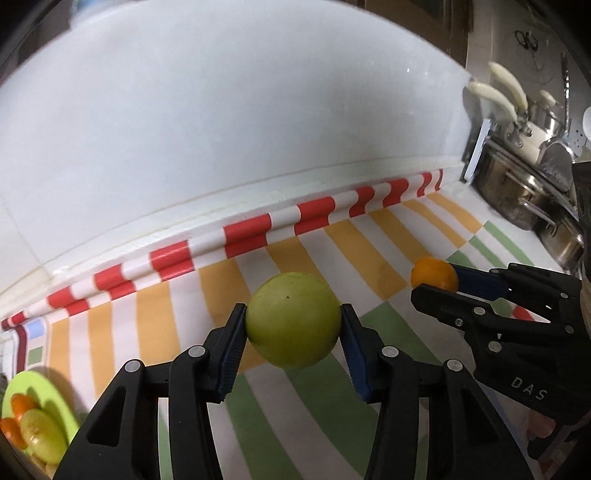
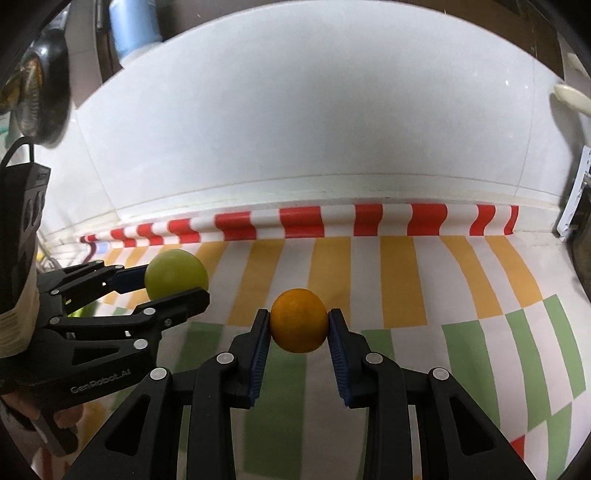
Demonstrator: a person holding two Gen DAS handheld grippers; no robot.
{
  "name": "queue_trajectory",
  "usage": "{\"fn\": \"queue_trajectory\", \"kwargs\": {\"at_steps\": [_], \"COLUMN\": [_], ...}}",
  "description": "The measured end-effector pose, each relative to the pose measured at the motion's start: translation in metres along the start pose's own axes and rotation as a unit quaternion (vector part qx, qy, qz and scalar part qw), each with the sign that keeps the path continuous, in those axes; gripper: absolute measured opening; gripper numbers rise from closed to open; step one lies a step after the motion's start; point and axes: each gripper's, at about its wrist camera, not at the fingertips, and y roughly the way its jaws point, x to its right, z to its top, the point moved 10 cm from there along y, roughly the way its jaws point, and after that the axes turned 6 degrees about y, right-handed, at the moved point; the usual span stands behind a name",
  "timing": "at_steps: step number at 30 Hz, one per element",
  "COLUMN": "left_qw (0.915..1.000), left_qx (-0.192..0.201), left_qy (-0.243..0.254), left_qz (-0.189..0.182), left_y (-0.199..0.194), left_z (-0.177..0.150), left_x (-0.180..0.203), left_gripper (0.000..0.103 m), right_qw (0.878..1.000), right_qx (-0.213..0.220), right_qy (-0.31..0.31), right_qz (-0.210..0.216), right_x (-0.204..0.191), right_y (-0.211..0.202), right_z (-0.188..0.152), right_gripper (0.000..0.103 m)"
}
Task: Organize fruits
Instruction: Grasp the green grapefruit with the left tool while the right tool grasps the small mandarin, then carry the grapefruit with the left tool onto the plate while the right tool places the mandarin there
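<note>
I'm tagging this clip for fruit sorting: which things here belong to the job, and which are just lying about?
Job:
green apple in left gripper
orange in right gripper
green plate of fruit

Lying about:
steel pots
striped tablecloth
blue bottle

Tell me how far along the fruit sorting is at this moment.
Done: a green plate already holds several orange and green fruits. In hand: the left gripper is shut on a green fruit, and the right gripper is shut on an orange fruit, both lifted off the striped cloth. Left: setting these two down. No other loose fruit is visible.
</note>
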Motion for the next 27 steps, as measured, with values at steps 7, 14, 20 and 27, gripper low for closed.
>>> {"fn": "queue_trajectory", "kwargs": {"at_steps": [7,14,20,27], "left_qw": [0.9997,0.9986,0.9971,0.9949], "left_qx": [0.019,0.036,0.049,0.065], "left_qy": [-0.009,-0.025,-0.041,-0.051], "left_qz": [0.015,0.03,0.039,0.059], "left_y": [-0.048,-0.093,-0.129,-0.169], "left_z": [-0.007,-0.017,-0.03,-0.048], "left_x": [-0.001,-0.005,-0.009,-0.016], "left_gripper": [0.049,0.049,0.049,0.049], "right_qw": [1.0,0.999,0.998,0.996], "right_qx": [0.024,0.041,0.053,0.06], "right_qy": [-0.012,-0.024,-0.037,-0.052], "right_qz": [0.006,0.016,0.024,0.036], "right_x": [-0.026,-0.05,-0.067,-0.098], "right_y": [-0.04,-0.075,-0.109,-0.128], "right_z": [-0.002,-0.007,-0.014,-0.023], "right_gripper": [0.032,0.032,0.032,0.032]}}
